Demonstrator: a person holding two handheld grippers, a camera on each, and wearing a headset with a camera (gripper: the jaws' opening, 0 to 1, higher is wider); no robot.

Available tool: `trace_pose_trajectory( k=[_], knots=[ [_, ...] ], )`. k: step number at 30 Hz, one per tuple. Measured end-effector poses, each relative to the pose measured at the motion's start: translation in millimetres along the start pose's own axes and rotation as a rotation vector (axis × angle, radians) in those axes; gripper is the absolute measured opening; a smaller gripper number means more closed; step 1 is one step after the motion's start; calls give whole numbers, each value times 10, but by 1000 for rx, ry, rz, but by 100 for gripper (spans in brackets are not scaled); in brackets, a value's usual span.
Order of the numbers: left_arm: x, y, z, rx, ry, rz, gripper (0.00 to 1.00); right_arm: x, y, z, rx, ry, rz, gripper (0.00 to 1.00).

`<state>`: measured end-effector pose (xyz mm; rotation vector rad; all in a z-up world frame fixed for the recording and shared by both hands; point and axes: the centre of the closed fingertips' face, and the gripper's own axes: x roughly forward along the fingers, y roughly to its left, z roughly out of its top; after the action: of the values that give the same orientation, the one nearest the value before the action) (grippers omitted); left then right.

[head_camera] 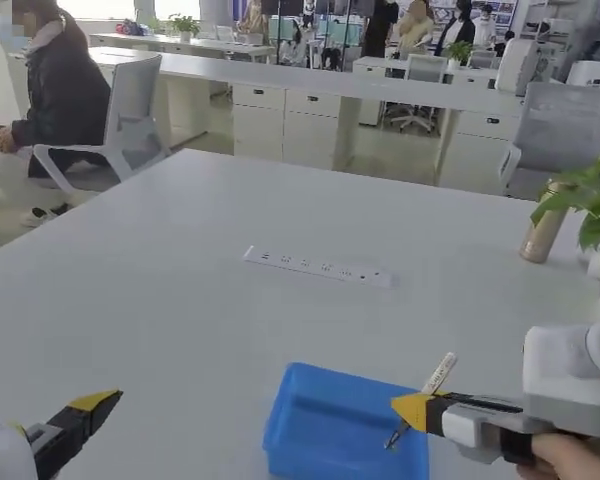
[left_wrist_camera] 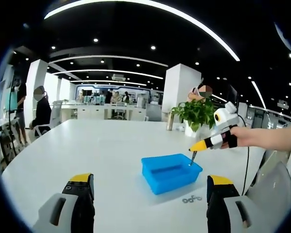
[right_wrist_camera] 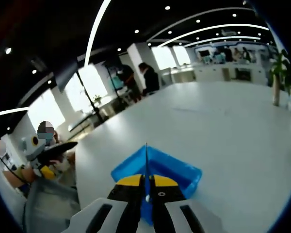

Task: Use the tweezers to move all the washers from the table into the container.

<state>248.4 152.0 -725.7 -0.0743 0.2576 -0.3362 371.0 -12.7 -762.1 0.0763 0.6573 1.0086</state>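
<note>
1. The step in hand seemed to be the delivery over the container (head_camera: 280, 425). The right gripper (head_camera: 412, 410) had its jaws pressed narrow on the tweezers (head_camera: 438, 378), and the tweezer tip hung just above the blue container, near its right rim
2. Whether a washer sat between the tips could not be told (it would be too small to see in these views)
3. The left gripper (head_camera: 95, 404) hovered apart from the container, on its left. Its jaws were wide and nothing was between them, as the left gripper view showed
4. The washers (left_wrist_camera: 191, 199) lay on the table (head_camera: 180, 300) just beside the container, close together in one small cluster
5. The next move probably called for carrying the tweezers to that cluster, lowering the tip to the table and pinching the edge of one flat ring only
6. The count was one container, one pair of tweezers and about three washers on the table. The number inside the container could not be read
</note>
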Motion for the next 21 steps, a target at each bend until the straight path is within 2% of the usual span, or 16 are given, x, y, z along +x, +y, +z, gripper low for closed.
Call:
trace_pose_trajectory(
  k=[2,5,14,21],
  knots=[
    [3,-2,22,7,-12,0,99,43,-28,-7,-5,8,-11,3],
    [-1,12,-3,25,0,2,99,125,-69,-34,-26,31,-28,3],
    [-11,35,-2,26,4,7,99,291,-207,-155,-72,90,-68,3],
    [-18,54,-1,20,4,12,97,356,-272,-209,-87,100,-77,3]
  ],
)
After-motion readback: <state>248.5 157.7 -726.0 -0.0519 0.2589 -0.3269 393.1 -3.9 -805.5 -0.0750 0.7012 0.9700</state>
